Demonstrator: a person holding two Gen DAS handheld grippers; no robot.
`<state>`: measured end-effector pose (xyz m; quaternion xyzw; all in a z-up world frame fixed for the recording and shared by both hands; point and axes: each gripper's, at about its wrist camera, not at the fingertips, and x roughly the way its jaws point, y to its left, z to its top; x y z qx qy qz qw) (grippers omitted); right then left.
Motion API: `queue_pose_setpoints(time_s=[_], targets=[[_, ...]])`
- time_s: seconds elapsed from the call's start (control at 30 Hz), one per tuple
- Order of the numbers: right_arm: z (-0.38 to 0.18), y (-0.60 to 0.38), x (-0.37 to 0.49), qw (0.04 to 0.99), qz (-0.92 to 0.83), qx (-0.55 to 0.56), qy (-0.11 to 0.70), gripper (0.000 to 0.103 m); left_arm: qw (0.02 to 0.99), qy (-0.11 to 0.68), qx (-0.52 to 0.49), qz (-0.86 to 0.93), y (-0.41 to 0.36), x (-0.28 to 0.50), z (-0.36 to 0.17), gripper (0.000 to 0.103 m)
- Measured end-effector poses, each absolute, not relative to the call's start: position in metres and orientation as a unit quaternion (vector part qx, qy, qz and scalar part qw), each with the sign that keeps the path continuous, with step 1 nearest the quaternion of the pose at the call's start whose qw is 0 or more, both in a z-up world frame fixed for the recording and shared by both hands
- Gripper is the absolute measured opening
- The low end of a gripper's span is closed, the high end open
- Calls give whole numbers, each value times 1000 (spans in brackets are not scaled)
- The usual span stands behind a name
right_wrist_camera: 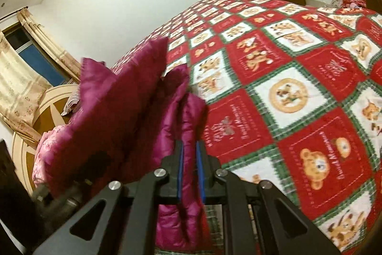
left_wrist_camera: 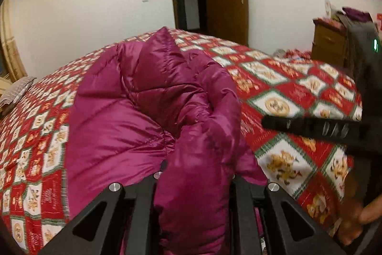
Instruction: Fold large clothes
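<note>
I have the magenta puffer jacket [left_wrist_camera: 143,97] heaped on the bed [left_wrist_camera: 281,87], over the red-and-white bear quilt, with its bulk lying from the centre out toward nine o'clock in the left wrist view. My left gripper [left_wrist_camera: 194,183] has its jaws pressed together on a thick fold of the jacket that bulges up between the fingers at six o'clock. My right gripper [right_wrist_camera: 191,159] is likewise pinching a narrow band of the same fabric between its blue pads [right_wrist_camera: 180,171]; in the right wrist view the rest of the jacket rises toward ten o'clock. The right gripper also shows in the left wrist view, at three o'clock.

My worry is the fabric. It looks slick and puffy, so I judge a thin pinch could slide out if I pull hard, and one side would drop and spoil the fold. The two grips also seem to hold uneven amounts, so the edges may land askew. The padding will likely spring back, and a loose fold could open again once I let go.
</note>
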<state>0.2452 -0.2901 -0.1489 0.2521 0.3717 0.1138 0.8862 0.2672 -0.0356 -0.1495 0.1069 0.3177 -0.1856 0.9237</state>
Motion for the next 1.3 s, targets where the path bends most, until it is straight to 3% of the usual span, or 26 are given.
queue_pose_setpoints(time_s=[0.07,0.17,0.23,0.33,0.47,0.5,0.53,0.57,0.63,0.9,1.1,1.17,1.3], targets=[[-146,-295,247,885,117,252,375,18,921,321,114,-190,-41,267,-157,15],[-144,-298,251,879,131,262,375,30,919,323,118,-195,-45,268,-164,16],[-141,-299,254,877,147,266,373,46,918,322,122,-197,-46,267,-168,17],[-135,-294,270,875,171,256,373,58,919,317,127,-199,-48,263,-173,17],[-137,-274,301,865,213,213,402,58,919,313,126,-206,-47,260,-173,17],[-140,-268,307,861,221,200,413,51,918,314,124,-208,-46,259,-172,21],[-143,-262,312,859,221,184,424,35,917,316,121,-212,-44,259,-171,24],[-146,-257,317,857,217,169,435,26,916,318,118,-216,-42,257,-169,24],[-150,-257,319,853,216,170,443,20,912,322,115,-227,-37,253,-165,27],[-171,-266,313,836,217,209,458,18,889,291,239,-260,-26,191,-155,33],[-175,-257,307,831,235,204,461,19,879,309,236,-275,-18,187,-144,33],[-175,-257,308,832,231,207,461,19,883,303,238,-269,-22,187,-143,38],[-158,-251,308,851,227,169,442,18,893,271,238,-268,-45,187,-144,59]])
